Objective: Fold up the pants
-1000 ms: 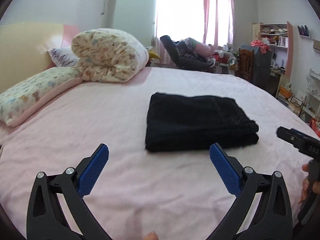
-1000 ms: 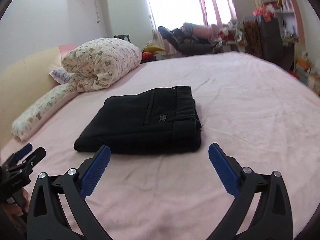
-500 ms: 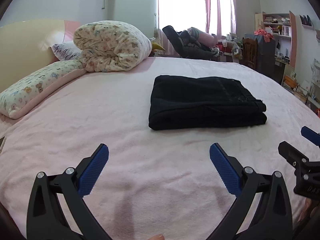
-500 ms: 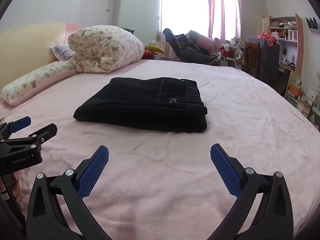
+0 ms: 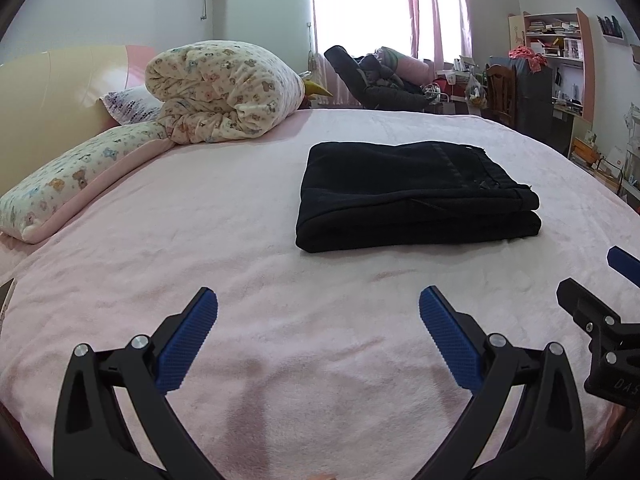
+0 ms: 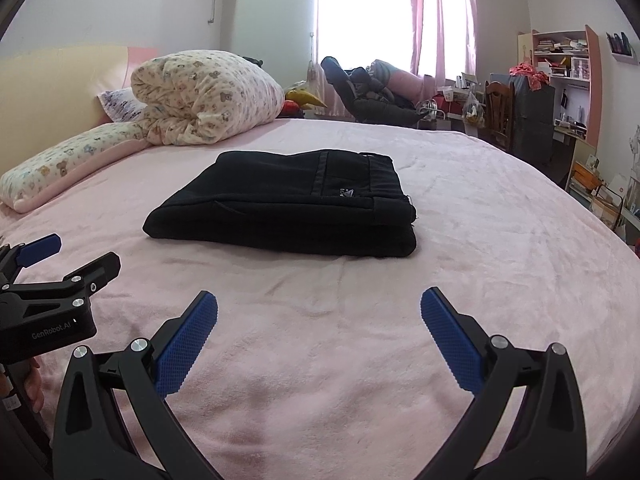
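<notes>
While black pants [image 5: 416, 196] lie folded mid-bed [image 5: 240, 280], the left gripper [image 5: 318, 334] and right gripper [image 6: 319, 334] hover near its front edge, jaws spread wide, empty.

"GenRobot.AI" on left gripper [image 6: 56, 258]

home bedrm: bed [image 5: 240, 240] w/ pillow [image 5: 68, 188], curtains [image 6: 440, 12].
</notes>
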